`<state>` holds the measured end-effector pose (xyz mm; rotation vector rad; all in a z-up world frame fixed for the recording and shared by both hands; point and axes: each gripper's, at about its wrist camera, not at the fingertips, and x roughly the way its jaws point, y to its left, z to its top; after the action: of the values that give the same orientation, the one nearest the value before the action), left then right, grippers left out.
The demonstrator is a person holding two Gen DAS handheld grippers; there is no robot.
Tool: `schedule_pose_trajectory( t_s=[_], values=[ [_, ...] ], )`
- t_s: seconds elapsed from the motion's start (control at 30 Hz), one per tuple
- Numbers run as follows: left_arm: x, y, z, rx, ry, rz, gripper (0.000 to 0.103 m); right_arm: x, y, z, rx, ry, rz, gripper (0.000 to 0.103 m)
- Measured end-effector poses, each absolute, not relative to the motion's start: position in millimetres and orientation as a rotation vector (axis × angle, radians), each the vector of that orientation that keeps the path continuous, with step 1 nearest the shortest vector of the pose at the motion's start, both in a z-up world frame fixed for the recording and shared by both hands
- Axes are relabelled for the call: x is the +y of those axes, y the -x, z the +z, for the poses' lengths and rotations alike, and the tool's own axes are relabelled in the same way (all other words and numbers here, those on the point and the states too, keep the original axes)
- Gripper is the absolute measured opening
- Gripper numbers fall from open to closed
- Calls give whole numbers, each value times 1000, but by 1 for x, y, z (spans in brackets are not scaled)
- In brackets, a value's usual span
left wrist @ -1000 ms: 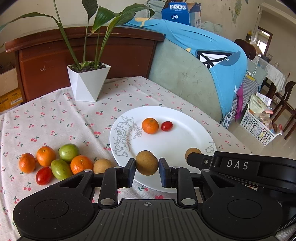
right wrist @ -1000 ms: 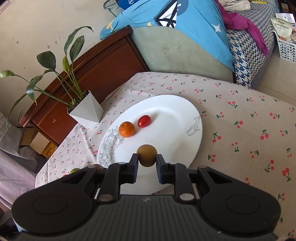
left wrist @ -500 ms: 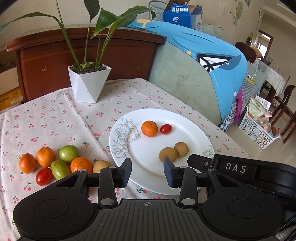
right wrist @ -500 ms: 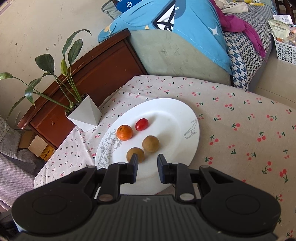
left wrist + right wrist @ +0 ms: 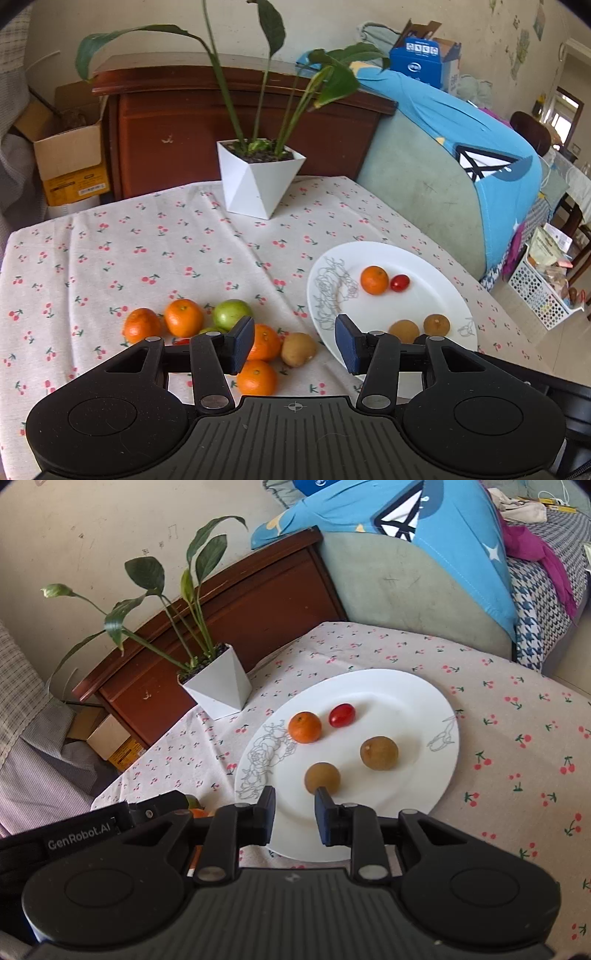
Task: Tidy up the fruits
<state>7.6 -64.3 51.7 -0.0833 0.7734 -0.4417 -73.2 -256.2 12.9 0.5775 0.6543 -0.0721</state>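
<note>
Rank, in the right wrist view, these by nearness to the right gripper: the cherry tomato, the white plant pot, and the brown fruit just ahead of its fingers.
From the right gripper:
1. Brown fruit, on the plate's near part, just beyond the fingers.
2. Cherry tomato, farther back on the plate, beside the orange.
3. White plant pot, off the plate, at the table's far left edge.

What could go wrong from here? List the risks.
1. The left gripper, empty with jaws opening, hangs over packed fruit: a brown fruit beside two oranges. Closing on one may nudge its neighbours into rolling.
2. The two brown fruits on the plate are round and loose; bumping the rim could send them off.
3. The right gripper sits close beside the left, so they might collide.
</note>
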Motion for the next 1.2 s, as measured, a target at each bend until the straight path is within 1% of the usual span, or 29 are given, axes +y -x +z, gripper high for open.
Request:
schedule_pose_trajectory(
  t_s=[0.23, 0.33, 0.57, 0.7, 0.87, 1.2],
  values=[
    [-30, -17, 55, 768, 114, -330, 47, -230, 66, 13, 673, -519, 48, 26],
    [-16, -20, 55, 773, 124, -266, 47, -218, 64, 12, 682, -498, 98, 31],
    [8, -23, 45, 828, 139, -201, 47, -189, 58, 7, 704, -416, 177, 31],
    [15, -24, 40, 845, 142, -191, 47, -179, 52, 3, 718, -391, 186, 32],
    [20, -27, 36, 853, 141, -176, 47, -169, 44, -2, 732, -368, 195, 36],
    [23, -42, 23, 838, 220, -176, 46, -162, 36, -12, 753, -341, 187, 36]
  ],
)
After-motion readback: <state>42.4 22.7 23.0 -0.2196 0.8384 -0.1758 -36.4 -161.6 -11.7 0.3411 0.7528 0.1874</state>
